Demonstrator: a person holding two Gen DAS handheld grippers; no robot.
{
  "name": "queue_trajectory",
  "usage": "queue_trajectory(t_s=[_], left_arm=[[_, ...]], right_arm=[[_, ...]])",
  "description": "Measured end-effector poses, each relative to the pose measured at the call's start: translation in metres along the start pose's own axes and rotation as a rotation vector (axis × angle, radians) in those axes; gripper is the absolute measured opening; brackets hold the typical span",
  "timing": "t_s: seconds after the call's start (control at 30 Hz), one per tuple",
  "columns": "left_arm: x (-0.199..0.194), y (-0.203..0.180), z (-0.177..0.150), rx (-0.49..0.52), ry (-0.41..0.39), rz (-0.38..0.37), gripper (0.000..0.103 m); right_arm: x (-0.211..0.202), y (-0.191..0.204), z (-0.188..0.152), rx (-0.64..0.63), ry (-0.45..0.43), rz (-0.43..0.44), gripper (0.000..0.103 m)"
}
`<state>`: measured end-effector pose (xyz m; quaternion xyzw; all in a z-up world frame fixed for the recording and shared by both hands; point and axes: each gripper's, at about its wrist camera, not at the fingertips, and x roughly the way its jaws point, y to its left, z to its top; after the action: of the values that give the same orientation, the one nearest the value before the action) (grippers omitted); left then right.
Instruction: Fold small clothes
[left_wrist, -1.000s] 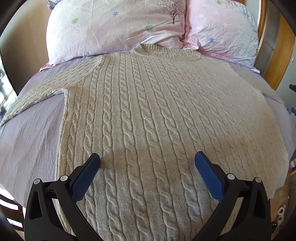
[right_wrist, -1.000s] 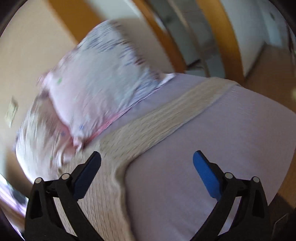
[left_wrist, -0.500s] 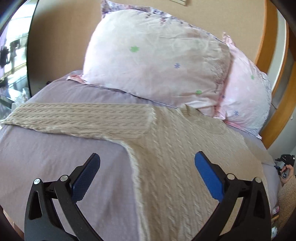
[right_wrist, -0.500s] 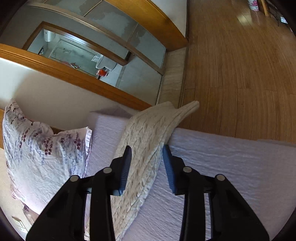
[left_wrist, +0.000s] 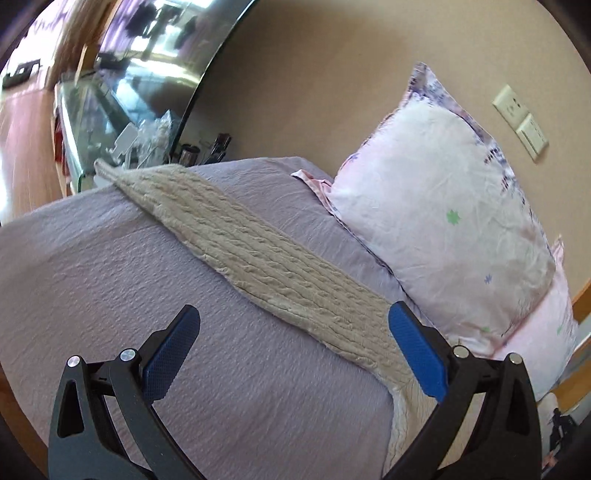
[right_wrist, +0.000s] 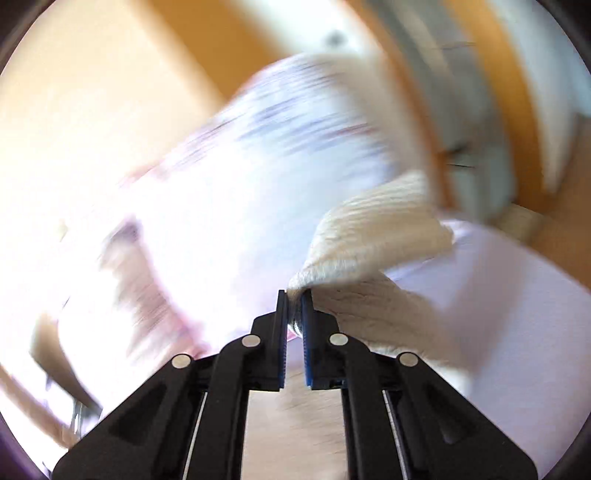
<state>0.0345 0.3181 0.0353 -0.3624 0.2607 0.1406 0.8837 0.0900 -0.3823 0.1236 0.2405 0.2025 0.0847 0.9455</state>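
A beige cable-knit sweater lies on a lilac bed sheet. In the left wrist view its left sleeve stretches flat from the far bed corner toward my left gripper, which is open and empty just above the sheet, with the sleeve's base by its right finger. In the right wrist view my right gripper is shut on the end of the other sleeve, which is lifted and folded over above the bed. That view is blurred by motion.
Two pink floral pillows lie at the head of the bed by the beige wall. The lilac sheet drops off at the left edge. A glass-topped side table with small items stands beyond the far corner.
My left gripper swung left along the left sleeve and stayed open. My right gripper closed on the right sleeve end and lifted it, swinging fast.
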Motion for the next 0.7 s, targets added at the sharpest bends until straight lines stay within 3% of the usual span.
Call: queue_trajectory(t_s=[0.07,0.13,0.2,0.27,0.33,0.43,0.53,0.63,0.7], left_arm=[[0.009,0.007,0.004,-0.048,0.032,0.007,0.102],[0.013,0.012,0.007,-0.072,0.044,0.017,0.102],[0.015,0.017,0.013,-0.086,0.042,0.021,0.102],[0.017,0.022,0.021,-0.098,0.035,0.035,0.101],[0.022,0.031,0.030,-0.117,0.035,0.060,0.098],[0.035,0.051,0.041,-0.191,0.066,0.076,0.084],[0.038,0.066,0.052,-0.253,0.048,0.077,0.076],[0.040,0.089,0.062,-0.378,0.027,0.056,0.059],[0.043,0.101,0.068,-0.442,0.028,0.064,0.041]], right_arm=[[0.035,0.068,-0.046,-0.135,0.177,0.140,0.009],[0.066,0.113,-0.095,-0.225,0.382,0.229,0.021],[0.072,0.136,-0.126,-0.265,0.485,0.277,0.029],[0.062,0.137,-0.127,-0.272,0.440,0.283,0.043],[0.051,0.124,-0.111,-0.259,0.346,0.241,0.071],[0.043,0.099,-0.082,-0.203,0.284,0.186,0.073],[0.046,0.076,-0.069,-0.145,0.253,0.141,0.076],[0.039,0.052,-0.067,-0.098,0.235,0.121,0.077],[0.037,0.041,-0.067,-0.071,0.235,0.128,0.077]])
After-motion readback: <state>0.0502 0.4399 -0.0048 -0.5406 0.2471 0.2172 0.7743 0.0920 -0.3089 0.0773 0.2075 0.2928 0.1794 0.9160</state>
